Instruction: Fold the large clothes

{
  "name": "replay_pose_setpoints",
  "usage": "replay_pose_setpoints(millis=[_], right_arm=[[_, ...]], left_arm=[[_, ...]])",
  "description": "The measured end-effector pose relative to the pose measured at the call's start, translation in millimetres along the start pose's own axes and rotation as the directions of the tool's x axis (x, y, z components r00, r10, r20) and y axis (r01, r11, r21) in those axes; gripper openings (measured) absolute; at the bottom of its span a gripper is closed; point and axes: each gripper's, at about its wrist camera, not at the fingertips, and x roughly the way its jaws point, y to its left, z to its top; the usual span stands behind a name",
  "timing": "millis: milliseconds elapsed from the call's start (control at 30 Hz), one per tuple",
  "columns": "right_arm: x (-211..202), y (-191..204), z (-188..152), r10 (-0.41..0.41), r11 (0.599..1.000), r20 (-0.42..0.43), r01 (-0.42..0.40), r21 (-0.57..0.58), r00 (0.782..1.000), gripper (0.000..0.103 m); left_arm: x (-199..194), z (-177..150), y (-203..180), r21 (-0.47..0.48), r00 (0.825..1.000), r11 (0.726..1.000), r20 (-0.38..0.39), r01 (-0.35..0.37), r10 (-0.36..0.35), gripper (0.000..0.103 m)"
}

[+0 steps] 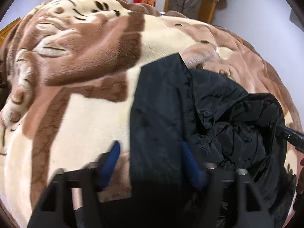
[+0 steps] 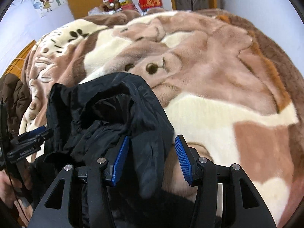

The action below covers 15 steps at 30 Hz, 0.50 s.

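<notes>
**A:** Where does your left gripper (image 1: 150,152) stand?

**B:** Your jaws are spread wide. A flat fold of the black jacket (image 1: 161,114) runs up between the blue pads (image 1: 112,159); the right-hand pad lies against the cloth, the left-hand one is over the blanket, apart from it. The picture is blurred there, so you cannot call it a grip.

**A:** And your right gripper (image 2: 151,152)?

**B:** Also wide. A strip of the black jacket (image 2: 106,114) hangs down between its ribbed blue pads (image 2: 182,155). The cloth lies just beside the left pad and well clear of the right one. Nothing is pinched.

**A:** Where is the jacket as a whole?

**B:** It sits bunched on the plush blanket (image 2: 218,72), on the near side of the bed, close under both of your tools. From your left wrist, the smooth panel is on the left and a crumpled, shiny mass is on the right. From your right wrist, it rises in a rumpled hump ahead of the pads.

**A:** Do you see one tool from the other?

**B:** Yes. From your right wrist, the left gripper shows at the far left edge, touching the jacket's side. From your left wrist, a dark bar at the right edge pokes into the crumpled part.

**A:** What else?

**B:** A brown padded garment (image 2: 13,95) lies at the blanket's left edge, and red boxes (image 2: 150,0) stand by the far wall.
</notes>
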Motion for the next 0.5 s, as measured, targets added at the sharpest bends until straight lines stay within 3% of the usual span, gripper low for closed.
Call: replay_pose_setpoints(millis=[33,67,100,300,500], right_arm=[[4,-1,0,0.000,1.000,-0.018,0.000,0.010,1.000,0.031],[5,0,0,0.009,1.000,-0.023,-0.009,0.012,1.000,0.017],[1,3,-3,0.009,1.000,-0.013,-0.009,0.007,1.000,0.011],[-63,11,-18,0.077,0.997,0.136,-0.078,0.003,0.988,0.007],[-136,16,-68,0.136,0.990,0.229,-0.139,-0.003,0.964,0.007]], left_arm=[[5,-1,-1,-0.004,0.999,1.000,-0.023,0.022,-0.022,0.019],[5,-3,-2,-0.009,0.999,1.000,-0.027,0.026,-0.026,0.014],[1,-5,-2,-0.006,1.000,1.000,-0.006,0.027,-0.027,0.009],[-74,-22,1,-0.003,0.984,0.995,0.154,0.096,-0.095,0.005],[-156,-65,8,0.008,0.954,0.989,0.261,0.149,-0.146,0.005]])
